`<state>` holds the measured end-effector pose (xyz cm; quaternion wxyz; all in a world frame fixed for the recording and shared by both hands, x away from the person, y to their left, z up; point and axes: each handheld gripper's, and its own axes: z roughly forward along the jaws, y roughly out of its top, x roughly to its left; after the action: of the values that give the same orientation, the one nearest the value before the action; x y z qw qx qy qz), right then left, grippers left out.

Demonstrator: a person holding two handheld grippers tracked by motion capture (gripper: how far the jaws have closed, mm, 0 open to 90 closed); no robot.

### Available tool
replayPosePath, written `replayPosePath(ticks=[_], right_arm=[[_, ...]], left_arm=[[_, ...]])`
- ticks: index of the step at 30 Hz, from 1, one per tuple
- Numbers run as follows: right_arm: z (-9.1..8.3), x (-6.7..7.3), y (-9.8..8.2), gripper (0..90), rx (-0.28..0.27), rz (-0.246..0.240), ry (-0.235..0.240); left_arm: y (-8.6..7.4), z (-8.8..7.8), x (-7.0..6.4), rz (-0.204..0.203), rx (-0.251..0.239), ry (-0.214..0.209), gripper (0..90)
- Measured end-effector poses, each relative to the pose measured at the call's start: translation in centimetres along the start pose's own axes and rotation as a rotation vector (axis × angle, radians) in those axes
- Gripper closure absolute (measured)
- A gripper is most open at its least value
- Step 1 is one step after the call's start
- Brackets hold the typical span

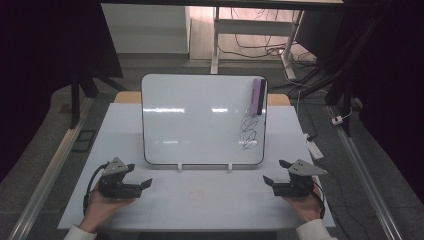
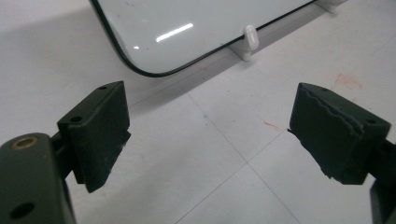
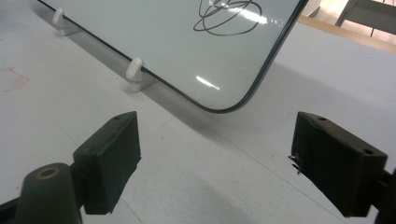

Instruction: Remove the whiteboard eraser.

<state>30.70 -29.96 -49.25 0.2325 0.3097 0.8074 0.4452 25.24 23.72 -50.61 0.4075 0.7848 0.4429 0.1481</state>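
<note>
**Grippers at rest before whiteboard, jaws wide and empty**

Hands at the near edge of the table (image 1: 165,200), one gripper in each. Left gripper (image 1: 142,184) at the near left, pointing inward toward the table's middle, jaws spread to their widest, nothing between them. Same in the left gripper view (image 2: 208,135): two black pads well apart, bare white tabletop in the gap, faint red smudges (image 2: 346,80) on the surface beyond. Right gripper (image 1: 267,180) at the near right, also pointing inward, jaws likewise fully apart and holding nothing. In the right gripper view (image 3: 215,156), only tabletop between the pads.

Farther back, whiteboard (image 1: 195,120) upright at the table's middle, leaning slightly back, propped on two small white feet (image 1: 180,166) along its lower edge. Both grippers near it but clear of it, one off each lower corner. Lower left corner of the board (image 2: 154,28) just ahead of the left jaws; lower right corner (image 3: 187,60) just ahead of the right jaws.

On the board's right side, black scribble (image 1: 250,131) of looping lines, seen again in the right gripper view (image 3: 229,16). Above the scribble, purple eraser (image 1: 257,96) stuck upright to the board's top right corner, well away from both grippers.

Beyond the table, floor with cables (image 1: 260,47) and desk legs.
</note>
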Motion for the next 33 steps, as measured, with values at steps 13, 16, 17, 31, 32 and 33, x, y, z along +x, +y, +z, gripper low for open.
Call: replayPosePath(ticks=[13, 16, 17, 31, 32, 33], right_arm=[[0.2, 0.1, -0.2, 18.8, 0.012, 0.017, -0.002], [0.1, 0.2, -0.1, 19.6, 0.01, 0.022, -0.009], [0.0, 0.2, 0.0, 19.8, 0.008, 0.026, -0.01], [-1.5, 1.7, 4.1, 22.2, -0.066, 0.019, -0.04], [-1.6, 1.8, 4.7, 22.3, -0.073, 0.018, -0.041], [-1.7, 1.9, 5.2, 22.4, -0.085, 0.018, -0.04]], left_arm=[[-0.2, 0.2, 0.0, -0.003, 0.024, 0.008, 13.4], [-0.3, 0.4, 0.0, -0.003, 0.032, 0.009, 13.5], [-0.2, 0.5, -0.1, -0.005, 0.035, 0.008, 13.5], [-0.4, 0.6, -0.2, 0.003, 0.034, 0.029, 14.0], [-0.4, 0.6, -0.2, 0.002, 0.033, 0.028, 14.0], [-0.3, 0.6, -0.2, 0.003, 0.032, 0.026, 14.0]])
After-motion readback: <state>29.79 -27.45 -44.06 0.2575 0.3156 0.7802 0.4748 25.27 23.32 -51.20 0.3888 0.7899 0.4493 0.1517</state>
